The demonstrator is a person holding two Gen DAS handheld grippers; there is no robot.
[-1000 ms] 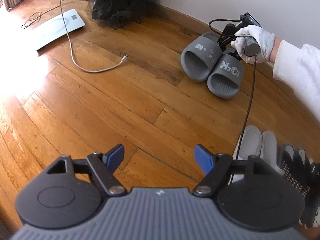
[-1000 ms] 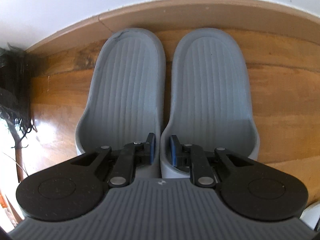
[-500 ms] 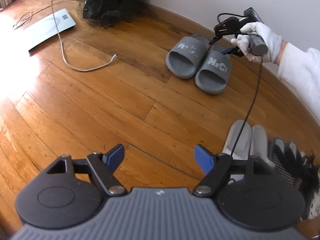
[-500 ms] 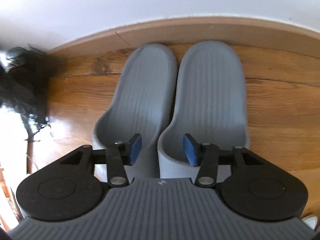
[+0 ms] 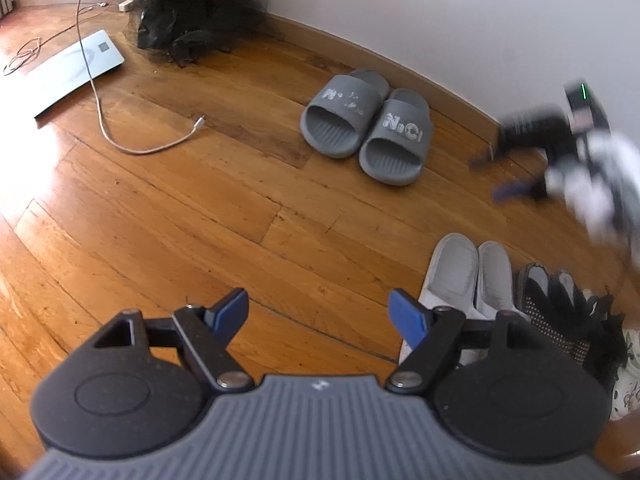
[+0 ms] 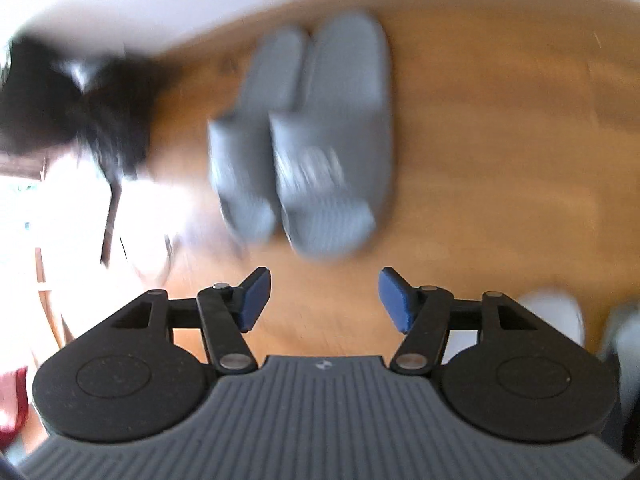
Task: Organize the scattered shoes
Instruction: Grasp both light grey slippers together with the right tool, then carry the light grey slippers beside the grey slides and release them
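The right grey slide [image 5: 396, 140] reads "NiCi" on its strap; the left's print is worn.

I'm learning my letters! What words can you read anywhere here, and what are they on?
"NiCi", as best it reads: white letters on the strap of the right grey slide.
Left grey slide: its white print is too worn to read.
Bathroom scale: markings too small.
Right wrist view: too blurred.

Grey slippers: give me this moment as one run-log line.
grey slippers: paired at the wall, free | right gripper: opening, nothing between | left gripper: open, empty | white slippers: paired nearby
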